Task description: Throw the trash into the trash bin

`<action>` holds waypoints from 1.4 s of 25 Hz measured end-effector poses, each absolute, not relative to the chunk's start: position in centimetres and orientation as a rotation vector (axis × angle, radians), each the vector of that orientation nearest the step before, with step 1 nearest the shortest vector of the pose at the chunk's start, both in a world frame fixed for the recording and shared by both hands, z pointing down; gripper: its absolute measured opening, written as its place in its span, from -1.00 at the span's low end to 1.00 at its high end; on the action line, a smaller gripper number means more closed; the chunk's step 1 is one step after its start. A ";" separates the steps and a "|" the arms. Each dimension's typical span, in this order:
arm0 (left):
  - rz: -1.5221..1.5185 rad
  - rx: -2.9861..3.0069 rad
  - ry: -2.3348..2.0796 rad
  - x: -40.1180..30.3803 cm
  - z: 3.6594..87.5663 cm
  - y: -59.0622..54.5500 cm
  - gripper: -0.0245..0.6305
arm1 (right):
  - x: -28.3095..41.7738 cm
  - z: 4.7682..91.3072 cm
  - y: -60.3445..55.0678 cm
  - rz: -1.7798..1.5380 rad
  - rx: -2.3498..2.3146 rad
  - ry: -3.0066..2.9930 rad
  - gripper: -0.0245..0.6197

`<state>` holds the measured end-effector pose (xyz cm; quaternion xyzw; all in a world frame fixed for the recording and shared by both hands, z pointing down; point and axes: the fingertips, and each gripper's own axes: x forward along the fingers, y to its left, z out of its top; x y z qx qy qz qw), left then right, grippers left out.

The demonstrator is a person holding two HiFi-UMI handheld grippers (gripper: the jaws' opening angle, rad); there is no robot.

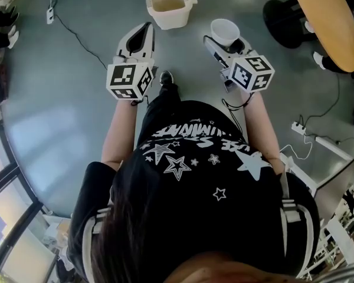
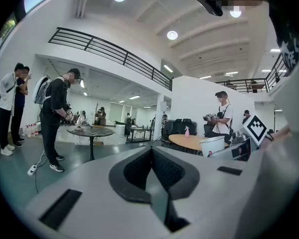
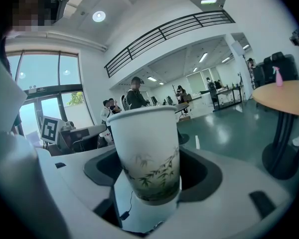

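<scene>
Right tool (image 1: pixel 224 42) grips an upright paper cup (image 3: pixel 145 151), white with bamboo print, jaws wide round its lower half. Left tool (image 1: pixel 143 37) pinched together, nothing in it. White trash bin (image 1: pixel 171 20) on grey floor (image 1: pixel 59 111), just ahead between both tools; cup near its right side.
</scene>
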<state>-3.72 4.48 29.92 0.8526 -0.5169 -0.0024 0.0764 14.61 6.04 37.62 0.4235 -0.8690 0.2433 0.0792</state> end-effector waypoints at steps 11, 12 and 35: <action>-0.050 2.556 -1.521 -7.2 29.7 -0.2 -0.89 | 9.8 37.3 1.1 0.721 1.265 -2.578 0.10; -0.051 2.560 -1.513 -7.4 29.7 -0.6 -0.89 | 9.5 37.2 0.6 0.719 1.268 -2.577 0.10; -0.005 2.511 -1.465 -7.3 32.1 -5.7 -0.89 | 8.7 38.0 -5.3 0.761 1.267 -2.539 0.10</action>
